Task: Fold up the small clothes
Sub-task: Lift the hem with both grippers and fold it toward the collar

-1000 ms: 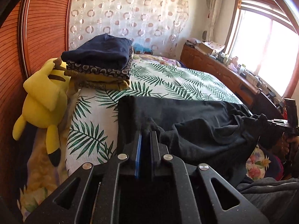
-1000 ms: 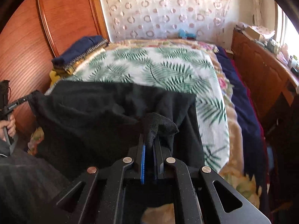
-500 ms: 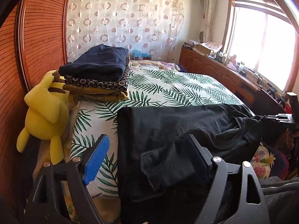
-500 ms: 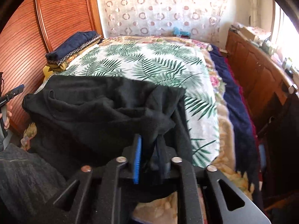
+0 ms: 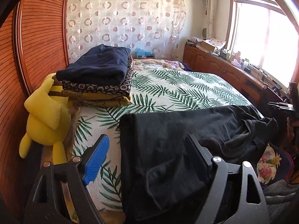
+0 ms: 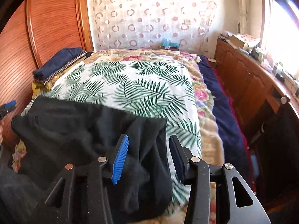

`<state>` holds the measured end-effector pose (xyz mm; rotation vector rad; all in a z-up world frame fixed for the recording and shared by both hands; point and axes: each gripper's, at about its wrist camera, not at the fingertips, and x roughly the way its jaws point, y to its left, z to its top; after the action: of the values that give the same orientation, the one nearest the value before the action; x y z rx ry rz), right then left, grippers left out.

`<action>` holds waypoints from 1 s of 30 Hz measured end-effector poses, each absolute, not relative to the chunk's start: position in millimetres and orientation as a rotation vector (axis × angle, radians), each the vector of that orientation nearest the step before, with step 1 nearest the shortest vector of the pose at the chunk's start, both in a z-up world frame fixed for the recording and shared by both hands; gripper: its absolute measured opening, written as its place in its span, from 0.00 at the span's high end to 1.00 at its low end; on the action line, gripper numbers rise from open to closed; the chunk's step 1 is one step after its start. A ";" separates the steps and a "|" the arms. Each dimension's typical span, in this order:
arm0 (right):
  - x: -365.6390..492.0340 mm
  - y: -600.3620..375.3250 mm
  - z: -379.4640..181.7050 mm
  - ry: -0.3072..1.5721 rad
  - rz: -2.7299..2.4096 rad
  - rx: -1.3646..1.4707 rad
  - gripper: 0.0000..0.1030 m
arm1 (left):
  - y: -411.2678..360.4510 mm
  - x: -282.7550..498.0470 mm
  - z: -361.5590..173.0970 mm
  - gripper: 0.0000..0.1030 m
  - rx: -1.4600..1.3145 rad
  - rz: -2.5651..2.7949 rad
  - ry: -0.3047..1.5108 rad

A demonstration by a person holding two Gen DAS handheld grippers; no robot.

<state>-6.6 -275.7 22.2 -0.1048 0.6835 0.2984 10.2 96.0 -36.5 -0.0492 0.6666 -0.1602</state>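
Yellow plush toy against ribbed wooden headboard, palm-leaf bedspread, floral blanket and navy cover beside it, circle-print curtain, cluttered wooden cabinet under bright window.

A: What can't you make out?

B: The shirt runs off the bottom edge of the left view, and its near hem hangs out of sight over the bed edge. In the right view, the leaf print beside the right gripper's fingers is smeared.

A: And the sill?

B: The bottles there are too small to identify. The toy hides part of the stack.
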 end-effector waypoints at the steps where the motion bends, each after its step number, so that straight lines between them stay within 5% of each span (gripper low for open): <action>1: 0.9 -273.7 18.7 0.685 0.302 -0.097 0.54 | 96.3 13.8 -35.6 0.19 -0.044 -0.156 0.667; 11: 72.5 -271.4 -28.7 0.820 0.272 -0.003 0.56 | 97.6 42.0 -37.2 0.19 -0.041 -0.153 0.687; 16: 63.7 -272.9 -27.5 0.772 0.320 0.047 0.93 | 98.7 57.5 -46.6 0.19 -0.041 -0.151 0.719; 27: 42.5 -290.9 -20.8 0.668 0.185 0.043 0.93 | 115.4 91.1 -58.5 0.19 -0.075 -0.148 0.775; 30: 39.6 -289.4 -20.0 0.672 0.178 0.019 0.87 | 117.3 100.1 -62.6 0.28 -0.080 -0.173 0.801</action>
<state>39.6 -289.4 -20.0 0.0193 0.6717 0.1778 100.1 117.3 -62.6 -0.0796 0.8008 -0.1730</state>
